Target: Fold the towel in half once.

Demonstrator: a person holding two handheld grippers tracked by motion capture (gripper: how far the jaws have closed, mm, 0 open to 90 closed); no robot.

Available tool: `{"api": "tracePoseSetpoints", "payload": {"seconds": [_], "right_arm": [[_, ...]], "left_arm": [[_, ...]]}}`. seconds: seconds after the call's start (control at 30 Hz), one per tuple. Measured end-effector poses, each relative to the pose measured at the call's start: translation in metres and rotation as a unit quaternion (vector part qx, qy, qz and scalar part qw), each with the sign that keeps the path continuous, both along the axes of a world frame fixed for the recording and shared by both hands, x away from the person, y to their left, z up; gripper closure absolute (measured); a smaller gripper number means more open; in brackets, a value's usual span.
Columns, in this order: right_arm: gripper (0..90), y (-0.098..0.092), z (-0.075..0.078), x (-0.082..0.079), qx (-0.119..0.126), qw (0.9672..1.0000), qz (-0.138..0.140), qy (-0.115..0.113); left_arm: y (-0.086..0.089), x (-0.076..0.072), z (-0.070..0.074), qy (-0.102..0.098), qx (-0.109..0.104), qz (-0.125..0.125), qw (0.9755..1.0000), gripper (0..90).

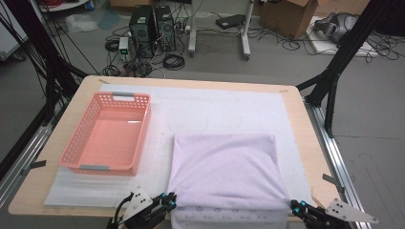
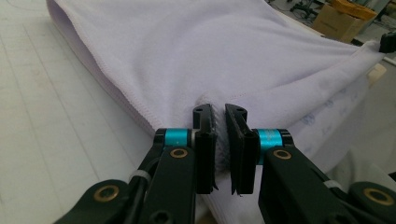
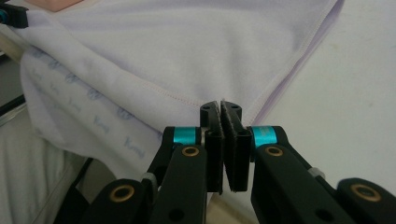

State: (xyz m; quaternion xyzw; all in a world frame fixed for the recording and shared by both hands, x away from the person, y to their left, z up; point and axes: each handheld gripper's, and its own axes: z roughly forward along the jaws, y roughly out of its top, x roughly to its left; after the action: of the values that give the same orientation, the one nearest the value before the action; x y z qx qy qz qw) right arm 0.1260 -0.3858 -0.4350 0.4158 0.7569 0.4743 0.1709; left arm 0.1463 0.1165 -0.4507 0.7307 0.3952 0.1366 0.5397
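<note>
Both pairs of jaws were clamped narrow on the lilac cloth [image 1: 224, 167]: left gripper [image 2: 220, 116] pinched its near left corner, right gripper [image 3: 221, 109] its near right corner, at the table's [image 1: 305, 143] front edge beside a pink basket [image 1: 110, 133].

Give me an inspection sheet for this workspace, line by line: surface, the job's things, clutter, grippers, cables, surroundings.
Surface: wooden table under a white mat.
Job's things: pale lilac cloth, folded, near edge hanging over the table front.
Clutter: empty pink basket left of the cloth.
Grippers: left gripper and right gripper each shut on a near corner of the cloth.
Cables: loose cables on the floor beyond the table.
Surroundings: computer towers, cardboard box.
</note>
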Motion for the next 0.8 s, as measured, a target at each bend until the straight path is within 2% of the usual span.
{"api": "tracePoseSetpoints", "payload": {"seconds": [0.23, 0.27, 0.33, 0.37, 0.4, 0.43, 0.5, 0.6, 0.8], "right_arm": [[87.4, -0.001, 0.004, -0.027, -0.006, 0.9999, 0.011, -0.004], [87.4, -0.002, 0.004, -0.031, -0.003, 1.0, 0.009, -0.002], [86.7, -0.006, 0.003, -0.035, -0.003, 1.0, 0.007, 0.006], [83.3, -0.006, 0.001, -0.036, -0.004, 0.9999, 0.006, 0.009], [73.4, -0.007, 0.0, -0.035, -0.004, 0.9999, -0.001, 0.009], [66.5, -0.007, 0.0, -0.034, 0.001, 0.9999, -0.013, 0.009], [63.6, -0.011, 0.002, -0.03, 0.021, 0.9994, -0.028, 0.003], [62.8, -0.013, 0.006, -0.02, 0.018, 0.9987, -0.046, -0.009], [62.7, -0.002, 0.003, 0.007, -0.006, 0.9985, -0.054, -0.003]], "left_arm": [[0.002, -0.019, 0.0, 0.006, -0.006, -0.018, 0.9998, 80.6], [0.002, -0.02, -0.001, 0.01, -0.012, -0.02, 0.9997, 77.3], [0.004, -0.019, 0.0, 0.013, -0.028, -0.018, 0.9994, 60.0], [0.006, -0.018, 0.001, 0.011, -0.037, -0.011, 0.9992, 52.8], [0.007, -0.017, 0.003, 0.007, -0.044, -0.004, 0.999, 47.4], [0.009, -0.015, 0.004, 0.001, -0.048, 0.001, 0.9989, 44.2], [0.01, -0.008, 0.008, -0.001, -0.051, 0.005, 0.9987, 42.2], [0.007, 0.003, 0.012, -0.004, -0.044, 0.005, 0.999, 41.6], [0.001, 0.032, 0.014, 0.004, -0.027, 0.009, 0.9996, 40.7]]}}
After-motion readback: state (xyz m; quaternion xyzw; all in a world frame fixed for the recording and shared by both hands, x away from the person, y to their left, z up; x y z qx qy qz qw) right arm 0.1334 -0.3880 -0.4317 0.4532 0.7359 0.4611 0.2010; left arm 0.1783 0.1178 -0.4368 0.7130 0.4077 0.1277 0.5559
